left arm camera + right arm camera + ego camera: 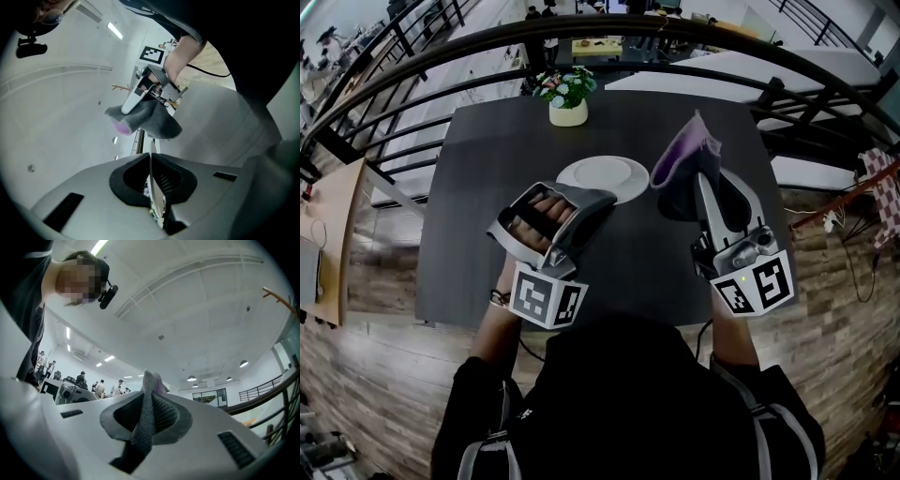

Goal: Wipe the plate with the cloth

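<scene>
A white plate (pixel 602 177) lies over the middle of the black table (pixel 478 197). My left gripper (pixel 596 201) is shut on its near rim. In the left gripper view the plate (pixel 155 197) shows edge-on as a thin white line pinched between the pads. A grey cloth with a purple side (pixel 682 169) hangs bunched just right of the plate, with my right gripper (pixel 701 184) shut on it. The cloth (pixel 147 411) fills the gap between the right jaws and pokes out above them. From the left gripper view the cloth (pixel 149 120) hangs under the right gripper (pixel 139 96).
A small cream pot of flowers (pixel 568 99) stands at the table's far edge, behind the plate. Dark curved railings (pixel 412 89) run round the table's far side and both flanks. Wooden flooring (pixel 384 272) lies left and right of the table. People stand far off in the hall.
</scene>
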Tool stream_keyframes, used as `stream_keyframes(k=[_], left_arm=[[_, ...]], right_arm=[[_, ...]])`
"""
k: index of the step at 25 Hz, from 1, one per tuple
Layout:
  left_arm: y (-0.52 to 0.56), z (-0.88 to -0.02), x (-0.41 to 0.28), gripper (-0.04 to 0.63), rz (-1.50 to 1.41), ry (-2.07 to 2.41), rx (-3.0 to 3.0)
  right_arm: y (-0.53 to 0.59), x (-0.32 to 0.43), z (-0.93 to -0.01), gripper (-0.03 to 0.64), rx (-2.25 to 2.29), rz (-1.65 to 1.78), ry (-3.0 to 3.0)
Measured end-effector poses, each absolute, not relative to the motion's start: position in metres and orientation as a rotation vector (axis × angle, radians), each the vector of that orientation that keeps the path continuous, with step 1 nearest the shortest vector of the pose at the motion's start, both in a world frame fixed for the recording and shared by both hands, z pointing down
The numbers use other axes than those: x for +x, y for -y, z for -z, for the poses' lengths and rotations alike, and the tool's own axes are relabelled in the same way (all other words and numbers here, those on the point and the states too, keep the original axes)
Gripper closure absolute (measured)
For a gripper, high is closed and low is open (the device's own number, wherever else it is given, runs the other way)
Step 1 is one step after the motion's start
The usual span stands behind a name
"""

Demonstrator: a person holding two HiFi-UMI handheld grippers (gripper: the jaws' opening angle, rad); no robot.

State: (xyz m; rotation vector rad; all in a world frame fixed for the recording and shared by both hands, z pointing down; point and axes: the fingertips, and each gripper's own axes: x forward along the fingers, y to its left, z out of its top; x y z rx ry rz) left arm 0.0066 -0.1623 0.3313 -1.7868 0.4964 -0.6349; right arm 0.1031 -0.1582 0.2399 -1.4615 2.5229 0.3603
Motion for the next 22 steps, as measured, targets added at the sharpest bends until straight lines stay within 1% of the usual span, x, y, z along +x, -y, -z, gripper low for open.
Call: stream_keyframes(k=[5, 13, 22], left_arm=[[0.158, -0.33, 0.012, 0.58, 0.649, -0.422, -1.694], [0.14, -0.33, 0.027, 0.58, 0.633, -0.331, -1.618], [0.127, -0.33, 0.031, 0.578, 0.615, -0.306, -1.524]], right_arm=[[0.156, 0.08, -0.237, 0.575, -1.381, -0.386, -2.597], [0.154, 0.04, -0.262, 0.575, -1.323, -0.532, -2.849], [0.153, 0.03, -0.29, 0.575, -1.315, -0.588, -3.029]])
